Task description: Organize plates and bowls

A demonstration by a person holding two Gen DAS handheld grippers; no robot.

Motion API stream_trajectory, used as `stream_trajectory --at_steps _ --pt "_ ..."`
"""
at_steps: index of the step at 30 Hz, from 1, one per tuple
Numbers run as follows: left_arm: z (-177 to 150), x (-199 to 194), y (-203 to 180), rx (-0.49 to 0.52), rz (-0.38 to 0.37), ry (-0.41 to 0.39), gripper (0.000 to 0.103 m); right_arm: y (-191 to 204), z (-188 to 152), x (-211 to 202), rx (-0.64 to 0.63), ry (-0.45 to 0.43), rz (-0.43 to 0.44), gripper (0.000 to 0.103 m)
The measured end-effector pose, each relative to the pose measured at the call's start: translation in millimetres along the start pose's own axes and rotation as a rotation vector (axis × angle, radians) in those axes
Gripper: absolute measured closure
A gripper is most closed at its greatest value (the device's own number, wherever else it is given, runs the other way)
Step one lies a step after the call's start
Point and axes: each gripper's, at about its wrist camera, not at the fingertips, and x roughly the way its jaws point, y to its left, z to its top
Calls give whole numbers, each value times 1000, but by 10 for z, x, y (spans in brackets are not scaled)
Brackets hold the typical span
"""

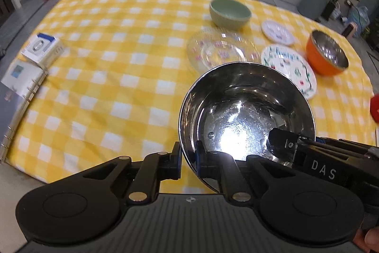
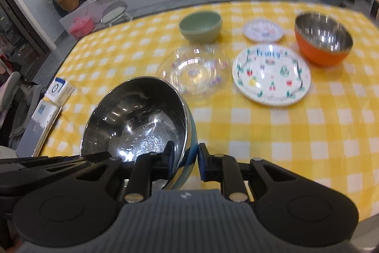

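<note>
A steel bowl (image 1: 236, 110) with a blue outside (image 2: 137, 115) hangs tilted over the yellow checked tablecloth (image 1: 118, 63), held from both sides. My left gripper (image 1: 188, 158) is shut on its near left rim, one finger inside and one outside. My right gripper (image 2: 186, 158) grips the right rim the same way, pads against the wall. Farther back stand a green bowl (image 2: 200, 26), a clear glass plate (image 2: 194, 72), a painted white plate (image 2: 271, 75), a small white plate (image 2: 263, 30) and an orange bowl (image 2: 323, 39) with a steel inside.
A white and blue box (image 1: 42, 49) and a ring binder (image 1: 16, 91) lie at the table's left edge. A red object (image 1: 375, 108) shows at the right edge. Chairs, a pink bag and a grey counter stand behind the table.
</note>
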Motion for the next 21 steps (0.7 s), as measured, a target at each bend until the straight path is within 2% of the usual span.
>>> stream_trajectory --at_steps 3,8,16,21 --pt "-68 103 -44 11 4 27 91 -19 -70 89 -22 37 -26 84" --pt "-124 227 -43 7 2 64 91 -136 -129 230 21 91 -26 84" --pt "-147 317 -16 10 4 62 90 -108 -162 314 11 94 -42 84" --pt "-139 335 -46 18 30 52 89 -17 -182 323 -61 70 -72 85"
